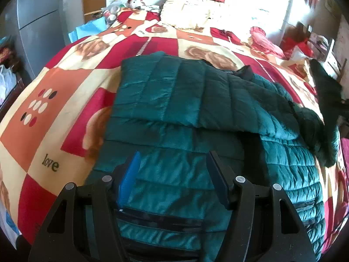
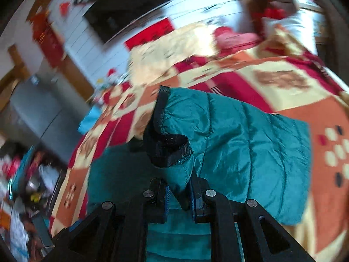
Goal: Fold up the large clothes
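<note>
teal quilted jacket (image 1: 196, 100) lies spread on the bed (image 1: 54, 91), over a patchwork cover of red, orange and cream squares with brown roses and the word "love" printed near the left edge. one layer of the jacket is folded across the top of another; a dark lining shows at the right side where the cloth hangs off toward the bed edge.

left tongs (image 1: 172, 174) — jaws apart, held above the near part of the jacket, nothing between them. blue pad visible on the left finger (image 1: 130, 174).

right tongs (image 2: 179, 194) — jaws together, clamped on a pinch of teal jacket cloth close to a black-trimmed cuff (image 2: 170, 150). the sleeve (image 2: 240, 148) drapes from the grip out to the right over the cover. right view is blurred and tilted.

far end of the bed: cream ruffled pillow (image 1: 192, 11), red cushion (image 1: 266, 41), a soft toy in a red hat (image 1: 136, 1). grey cabinet (image 1: 32, 21) at left.
</note>
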`<state>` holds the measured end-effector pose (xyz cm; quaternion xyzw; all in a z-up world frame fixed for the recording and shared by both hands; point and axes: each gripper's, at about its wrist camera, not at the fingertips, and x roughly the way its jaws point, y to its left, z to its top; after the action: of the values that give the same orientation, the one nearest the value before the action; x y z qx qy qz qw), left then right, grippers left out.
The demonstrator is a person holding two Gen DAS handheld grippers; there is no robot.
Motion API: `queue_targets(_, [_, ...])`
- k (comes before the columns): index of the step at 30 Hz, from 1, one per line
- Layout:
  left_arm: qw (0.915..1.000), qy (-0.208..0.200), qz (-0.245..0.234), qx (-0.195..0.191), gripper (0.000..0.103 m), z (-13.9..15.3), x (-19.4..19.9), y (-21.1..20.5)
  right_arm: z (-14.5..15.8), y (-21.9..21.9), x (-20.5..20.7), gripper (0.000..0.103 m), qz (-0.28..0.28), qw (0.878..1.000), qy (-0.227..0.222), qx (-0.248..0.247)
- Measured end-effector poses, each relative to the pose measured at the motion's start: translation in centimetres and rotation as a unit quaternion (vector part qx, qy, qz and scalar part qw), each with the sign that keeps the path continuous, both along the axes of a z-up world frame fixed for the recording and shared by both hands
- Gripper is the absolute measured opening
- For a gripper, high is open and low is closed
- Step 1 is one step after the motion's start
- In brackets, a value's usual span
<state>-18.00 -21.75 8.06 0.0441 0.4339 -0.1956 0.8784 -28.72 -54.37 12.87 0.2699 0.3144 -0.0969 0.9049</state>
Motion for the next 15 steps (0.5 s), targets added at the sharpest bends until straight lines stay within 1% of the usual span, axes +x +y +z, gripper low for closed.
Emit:
queue_targets(2, [1.0000,0.004,0.007,-0.004,0.063,-0.2,0.5,0.7,-0.7,2.0,2.5,0.013,0.025,1.000,0.010,0.001])
queue_targets(6, [0.9998,0.007,0.017,-0.009,0.063,-0.3,1.2,2.0,-2.0,5.1,6.1,0.013,0.058,0.998,0.027,0.005])
queue_targets(11, [0.9994,0.011,0.029,-0.013,0.063,-0.6,2.0,3.3,-3.9,8.0,9.8,0.013,0.091,0.995,0.044,0.022])
queue_targets(15, [0.9989,0.019,0.038,-0.020,0.063,-1.1,2.5,4.2,-5.2,9.8,11.2,0.013,0.111,0.991,0.056,0.040])
